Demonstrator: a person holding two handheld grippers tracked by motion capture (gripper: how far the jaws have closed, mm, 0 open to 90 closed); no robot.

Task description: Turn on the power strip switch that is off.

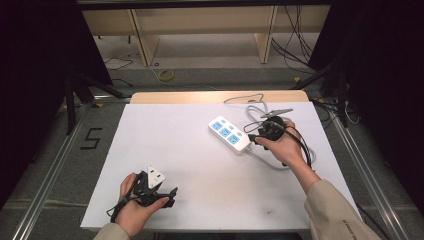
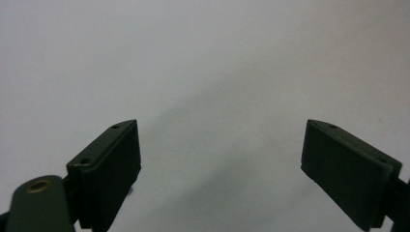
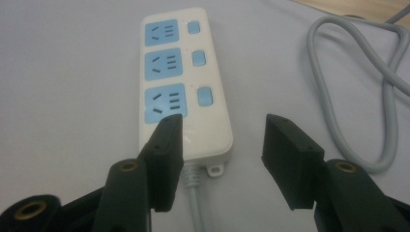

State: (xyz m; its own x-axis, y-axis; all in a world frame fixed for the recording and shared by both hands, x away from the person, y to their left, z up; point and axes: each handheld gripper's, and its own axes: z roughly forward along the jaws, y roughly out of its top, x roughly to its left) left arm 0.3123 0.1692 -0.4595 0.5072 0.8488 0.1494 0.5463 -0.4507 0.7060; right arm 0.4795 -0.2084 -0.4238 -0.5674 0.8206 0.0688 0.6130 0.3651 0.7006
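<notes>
A white power strip (image 1: 229, 133) with three blue sockets and blue switches lies on the white table sheet (image 1: 165, 145), right of centre. My right gripper (image 1: 254, 137) sits at the strip's near end, held in a hand. In the right gripper view its jaws (image 3: 222, 123) stand open; the strip (image 3: 181, 77) lies just ahead, its end by the left jaw, and nothing is pressed between the pads. My left gripper (image 1: 170, 196) rests near the front left edge in the other hand. Its jaws (image 2: 220, 125) are wide open over bare sheet.
The strip's grey cable (image 1: 255, 107) loops behind and to the right of the strip, and it curls beside the right jaw (image 3: 391, 96). A wooden table edge (image 1: 200, 96) borders the sheet at the back. Shelving and floor cables lie beyond.
</notes>
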